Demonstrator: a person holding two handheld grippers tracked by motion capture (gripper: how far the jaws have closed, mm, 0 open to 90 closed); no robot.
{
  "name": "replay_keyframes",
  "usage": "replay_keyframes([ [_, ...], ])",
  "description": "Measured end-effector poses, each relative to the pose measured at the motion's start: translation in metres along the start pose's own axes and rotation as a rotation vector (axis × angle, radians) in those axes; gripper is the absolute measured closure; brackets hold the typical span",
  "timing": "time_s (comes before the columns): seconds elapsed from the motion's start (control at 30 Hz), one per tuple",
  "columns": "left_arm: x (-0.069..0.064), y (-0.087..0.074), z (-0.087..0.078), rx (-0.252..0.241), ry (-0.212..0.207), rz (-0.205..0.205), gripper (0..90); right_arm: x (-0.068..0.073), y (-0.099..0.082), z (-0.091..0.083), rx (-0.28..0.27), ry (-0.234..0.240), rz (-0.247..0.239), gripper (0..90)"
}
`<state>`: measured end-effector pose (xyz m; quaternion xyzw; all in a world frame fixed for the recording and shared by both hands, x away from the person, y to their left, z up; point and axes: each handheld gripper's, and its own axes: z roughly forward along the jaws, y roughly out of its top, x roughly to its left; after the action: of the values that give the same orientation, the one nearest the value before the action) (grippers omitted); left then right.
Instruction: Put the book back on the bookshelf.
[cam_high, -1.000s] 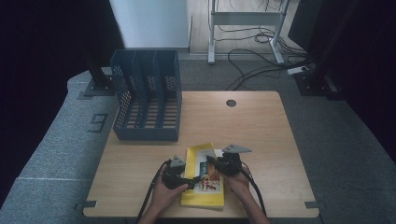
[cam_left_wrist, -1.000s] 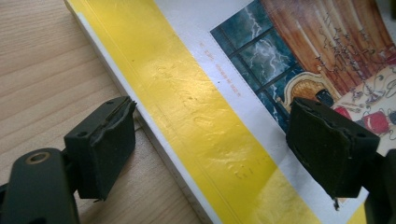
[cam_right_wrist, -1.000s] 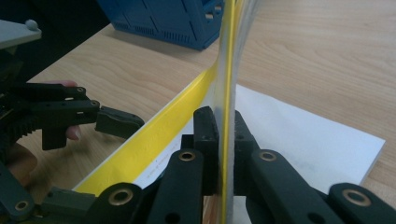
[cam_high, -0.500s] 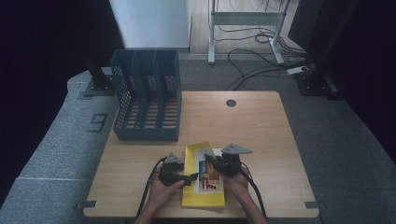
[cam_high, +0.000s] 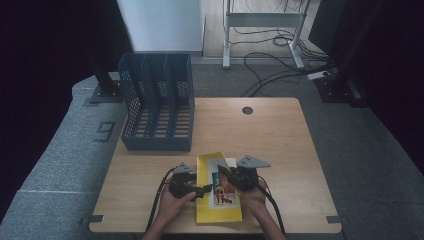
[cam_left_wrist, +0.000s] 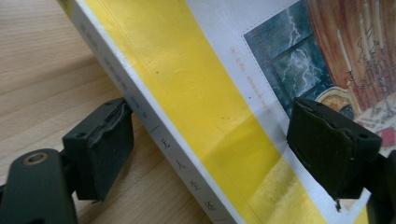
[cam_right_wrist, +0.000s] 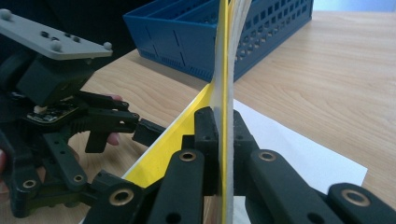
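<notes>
My right tongs are clenched on the glossy yellow book's thin cover, lifted edge-on. My left tongs stand released astride its white spine. The book lies on the woodgrain tabletop, near the perforated blue rack.

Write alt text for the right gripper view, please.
The right gripper is shut on the edge of a yellow book, its black jaws clamping it. The left gripper sits beside it, a blue file rack behind.

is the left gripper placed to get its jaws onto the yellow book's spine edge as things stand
Probably yes. The left gripper has open jaws straddling the yellow book at its spine edge, nothing between, while the right gripper holds the cover.
</notes>
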<state>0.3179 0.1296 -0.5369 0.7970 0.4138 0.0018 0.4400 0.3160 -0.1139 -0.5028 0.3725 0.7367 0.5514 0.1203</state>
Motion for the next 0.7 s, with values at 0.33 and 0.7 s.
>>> replay_keyframes([
  [0.33,0.000,0.002,0.001,-0.003,-0.027,-0.001,14.8,0.006,0.003,-0.004,-0.009,0.016,-0.031,86.0],
  [0.7,0.004,0.001,0.006,0.058,-0.012,-0.037,18.2,0.012,-0.002,0.004,0.036,-0.059,-0.090,85.9],
])
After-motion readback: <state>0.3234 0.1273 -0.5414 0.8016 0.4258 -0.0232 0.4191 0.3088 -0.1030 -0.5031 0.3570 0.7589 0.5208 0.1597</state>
